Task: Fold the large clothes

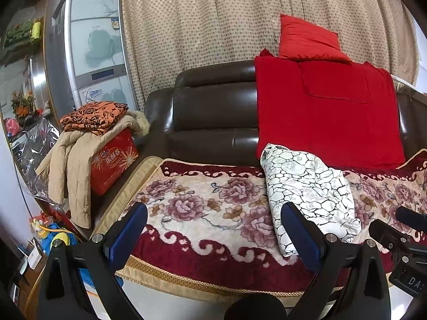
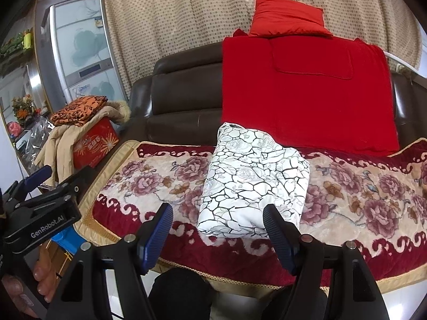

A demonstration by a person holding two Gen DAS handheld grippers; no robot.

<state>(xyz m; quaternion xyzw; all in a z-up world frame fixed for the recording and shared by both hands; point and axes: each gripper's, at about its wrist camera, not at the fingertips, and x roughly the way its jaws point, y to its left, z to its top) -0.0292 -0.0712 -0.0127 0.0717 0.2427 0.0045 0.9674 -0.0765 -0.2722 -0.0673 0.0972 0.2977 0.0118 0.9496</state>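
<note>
- Left wrist view: the left gripper (image 1: pixel 213 229) hangs with its blue-padded fingers spread wide, holding nothing, above the front edge of the floral sofa cover (image 1: pixel 202 213). The folded white patterned garment (image 1: pixel 307 194) lies on that cover ahead and to the right, just behind the right finger. A red blanket (image 1: pixel 328 114) leans on the sofa back beyond it.
- Right wrist view: the right gripper (image 2: pixel 217 226) is also spread apart and empty. The garment (image 2: pixel 253 181) lies straight ahead, its near edge between the fingertips; whether the right finger touches it is unclear. The left gripper (image 2: pixel 42 186) shows at far left.
</note>
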